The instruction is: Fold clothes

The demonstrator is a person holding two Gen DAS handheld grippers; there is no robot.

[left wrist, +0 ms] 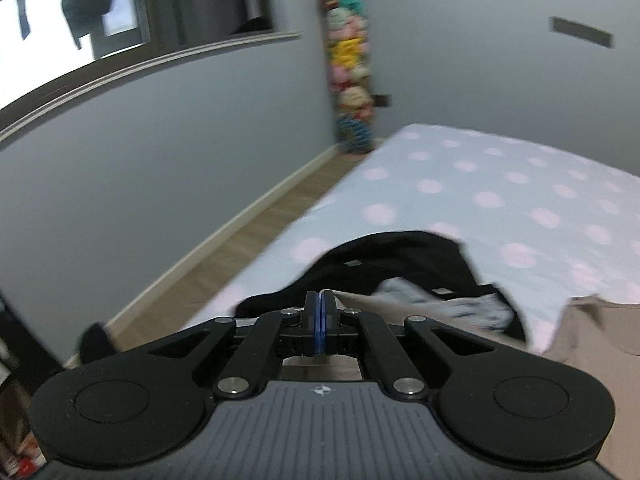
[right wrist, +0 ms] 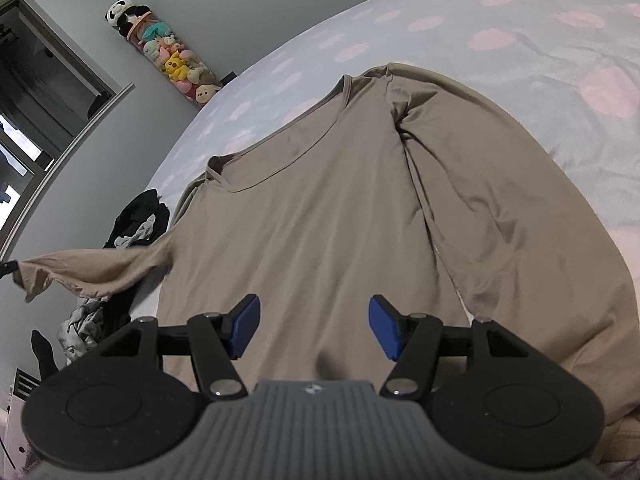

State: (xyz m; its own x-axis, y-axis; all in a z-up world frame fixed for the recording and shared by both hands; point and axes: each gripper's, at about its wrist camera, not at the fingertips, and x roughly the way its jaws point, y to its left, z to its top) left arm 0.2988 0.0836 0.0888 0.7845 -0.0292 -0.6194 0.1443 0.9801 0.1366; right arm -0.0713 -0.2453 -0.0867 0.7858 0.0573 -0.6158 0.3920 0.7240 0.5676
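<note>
Both wrist views angled down, sharing bed (left wrist: 500, 184).

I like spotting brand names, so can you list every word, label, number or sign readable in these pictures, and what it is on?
No readable text anywhere.
A small pale emblem on each gripper body, no letters.
Small tags on the black garment: too blurred to read.
The tan shirt is plain.

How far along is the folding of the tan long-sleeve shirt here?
Done: the tan shirt lies spread on the bed. In hand: the left gripper is shut on its left sleeve, lifted outward. Right gripper hovers open. Left: every fold, plus the dark clothes pile.
</note>
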